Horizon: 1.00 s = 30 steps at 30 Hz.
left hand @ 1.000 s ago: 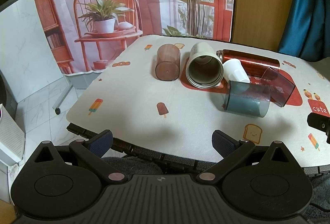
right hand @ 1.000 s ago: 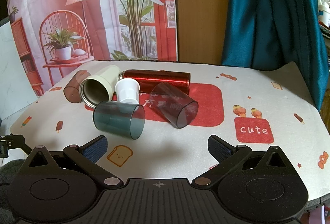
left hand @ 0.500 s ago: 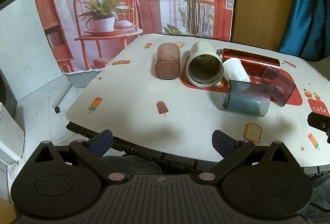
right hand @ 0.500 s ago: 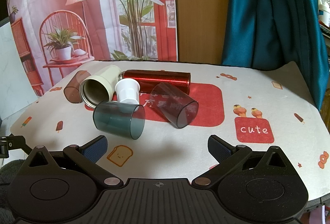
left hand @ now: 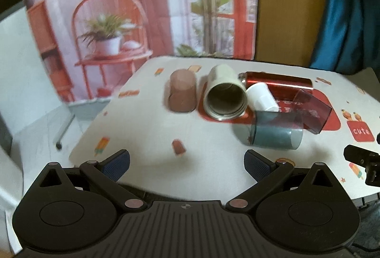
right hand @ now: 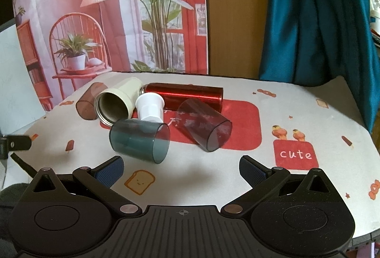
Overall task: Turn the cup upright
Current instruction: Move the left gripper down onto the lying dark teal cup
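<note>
Several cups lie on their sides in a cluster on the table: a brown tumbler (left hand: 182,94) (right hand: 87,103), a cream metal cup (left hand: 224,97) (right hand: 116,104), a small white cup (left hand: 262,97) (right hand: 150,107), a blue-grey clear tumbler (left hand: 275,132) (right hand: 140,140), a dark purple clear tumbler (left hand: 311,113) (right hand: 204,126), and a red bottle (left hand: 277,82) (right hand: 185,95). My left gripper (left hand: 187,160) is open and empty over the near table, short of the cups. My right gripper (right hand: 181,167) is open and empty in front of the blue-grey and purple tumblers.
The table (right hand: 308,115) has a printed cloth with a red patch and a "cute" label (right hand: 295,154). A printed backdrop (right hand: 106,8) and a teal curtain (right hand: 315,15) stand behind it. The table's left edge drops to a tiled floor (left hand: 35,115).
Both grippers have moved forward over the table toward the cups, so the cups look larger. The left wrist view is blurred by motion. The cups have not moved.
</note>
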Each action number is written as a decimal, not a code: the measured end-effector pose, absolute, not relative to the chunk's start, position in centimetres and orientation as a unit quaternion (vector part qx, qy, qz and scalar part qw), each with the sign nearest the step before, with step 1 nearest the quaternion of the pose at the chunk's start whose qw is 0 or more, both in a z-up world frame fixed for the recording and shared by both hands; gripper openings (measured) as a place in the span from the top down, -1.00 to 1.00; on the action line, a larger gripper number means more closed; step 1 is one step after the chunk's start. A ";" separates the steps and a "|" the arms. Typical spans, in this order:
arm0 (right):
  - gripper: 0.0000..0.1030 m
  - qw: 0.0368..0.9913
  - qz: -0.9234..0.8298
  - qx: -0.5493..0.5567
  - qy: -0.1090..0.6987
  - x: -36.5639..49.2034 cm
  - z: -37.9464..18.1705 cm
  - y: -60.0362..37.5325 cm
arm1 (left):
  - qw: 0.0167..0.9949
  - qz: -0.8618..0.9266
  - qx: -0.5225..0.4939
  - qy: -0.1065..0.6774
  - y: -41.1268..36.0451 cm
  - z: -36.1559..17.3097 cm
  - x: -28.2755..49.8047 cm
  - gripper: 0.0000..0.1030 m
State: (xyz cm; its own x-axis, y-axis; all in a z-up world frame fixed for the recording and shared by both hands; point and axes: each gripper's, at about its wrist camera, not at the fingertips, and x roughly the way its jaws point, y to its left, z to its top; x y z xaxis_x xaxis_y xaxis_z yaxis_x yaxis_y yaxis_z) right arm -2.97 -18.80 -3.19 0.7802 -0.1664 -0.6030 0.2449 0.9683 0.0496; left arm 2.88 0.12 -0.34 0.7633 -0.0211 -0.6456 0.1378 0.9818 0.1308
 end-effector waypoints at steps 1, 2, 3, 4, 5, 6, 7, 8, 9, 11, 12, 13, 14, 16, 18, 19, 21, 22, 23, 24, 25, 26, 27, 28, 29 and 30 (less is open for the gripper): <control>-1.00 0.941 -0.111 0.062 0.312 -2.9 -3.3 -18.8 | 0.935 -0.050 0.093 0.338 -0.1 -0.2 3.2 -1.00; -1.00 0.942 -0.110 0.062 0.312 -2.8 -3.3 -18.9 | 0.936 -0.062 0.102 0.332 -0.5 -0.1 3.5 -1.00; -0.99 0.942 -0.108 0.063 0.312 -2.8 -3.4 -18.9 | 0.935 -0.073 0.111 0.328 -0.8 0.0 3.8 -1.00; -1.00 0.942 -0.107 0.064 0.311 -2.7 -3.5 -19.0 | 0.934 -0.084 0.121 0.325 -1.2 0.0 4.2 -1.00; -0.99 0.942 -0.107 0.066 0.310 -2.7 -3.6 -19.2 | 0.932 -0.097 0.133 0.322 -1.7 0.0 4.5 -1.00; -0.99 0.942 -0.107 0.067 0.310 -2.6 -3.8 -19.3 | 0.930 -0.110 0.147 0.318 -2.3 -0.1 5.0 -1.00; -0.99 0.942 -0.107 0.068 0.310 -2.5 -3.9 -19.4 | 0.928 -0.122 0.159 0.315 -2.8 -0.2 5.3 -1.00; -0.99 0.942 -0.106 0.069 0.310 -2.4 -4.0 -19.6 | 0.924 -0.141 0.173 0.310 -3.4 -0.4 5.7 -1.00; -0.99 0.942 -0.106 0.071 0.311 -2.3 -4.2 -19.8 | 0.919 -0.161 0.185 0.308 -4.0 -0.7 6.0 -1.00; -0.99 0.942 -0.104 0.077 0.310 -2.2 -4.5 -20.2 | 0.905 -0.202 0.220 0.302 -5.2 -1.4 6.6 -1.00; -0.99 0.941 -0.104 0.082 0.312 -2.0 -4.7 -20.4 | 0.896 -0.224 0.240 0.300 -5.7 -1.9 6.9 -1.00; -0.99 0.940 -0.103 0.087 0.313 -1.9 -4.9 -20.7 | 0.886 -0.242 0.266 0.294 -6.4 -2.5 7.2 -1.00; -0.99 0.939 -0.101 0.093 0.315 -1.8 -5.1 -20.9 | 0.876 -0.252 0.293 0.288 -7.1 -3.2 7.5 -1.00; -0.99 0.937 -0.101 0.104 0.319 -1.6 -5.5 -21.4 | 0.861 -0.263 0.333 0.279 -7.9 -4.6 8.0 -1.00; -1.00 0.934 -0.100 0.113 0.323 -1.3 -5.9 -21.9 | 0.850 -0.276 0.354 0.276 -8.7 -5.4 8.7 -1.00; -1.00 0.933 -0.101 0.117 0.324 -1.2 -6.1 -22.2 | 0.846 -0.282 0.357 0.277 -9.0 -5.7 9.0 -1.00; -1.00 0.931 -0.103 0.124 0.328 -1.0 -6.5 -22.6 | 0.839 -0.297 0.361 0.277 -9.8 -6.1 9.6 -1.00; -0.99 0.930 -0.103 0.128 0.330 -0.9 -6.7 -22.9 | 0.836 -0.304 0.365 0.277 -10.3 -6.2 9.9 -1.00; -0.99 0.929 -0.104 0.131 0.331 -0.7 -6.8 -23.1 | 0.831 -0.311 0.368 0.277 -10.8 -6.4 10.3 -1.00; -1.00 0.927 -0.104 0.135 0.333 -0.6 -7.0 -23.3 | 0.825 -0.321 0.371 0.280 -11.2 -6.7 10.7 -1.00; -1.00 0.926 -0.105 0.137 0.335 -0.5 -7.2 -23.5 | 0.819 -0.328 0.372 0.287 -11.7 -6.9 11.3 -1.00; -1.00 0.925 -0.105 0.140 0.337 -0.4 -7.4 -23.6 | 0.814 -0.337 0.371 0.295 -12.0 -7.0 11.8 -0.99; -0.99 0.924 -0.105 0.143 0.339 -0.3 -7.6 -23.7 | 0.809 -0.346 0.369 0.300 -12.3 -7.2 12.2 -0.99; -0.99 0.923 -0.105 0.145 0.341 -0.2 -7.8 -23.9 | 0.804 -0.355 0.369 0.303 -12.6 -7.3 12.6 -0.99; -0.99 0.922 -0.104 0.147 0.341 -0.2 -7.9 -24.0 | 0.798 -0.362 0.374 0.304 -12.9 -7.5 12.8 -0.99; -0.99 0.921 -0.104 0.150 0.343 -0.1 -8.1 -24.1 | 0.792 -0.365 0.383 0.305 -13.4 -7.8 12.9 -0.99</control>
State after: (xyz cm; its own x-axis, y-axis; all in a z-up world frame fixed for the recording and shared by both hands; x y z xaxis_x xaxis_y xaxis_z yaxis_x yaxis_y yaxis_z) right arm -0.14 -24.12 -8.06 0.7435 -0.0893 -0.6628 0.2951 0.9331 0.2054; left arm 12.92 -13.39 -7.82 0.5472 -0.3444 -0.7628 0.8118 0.4404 0.3836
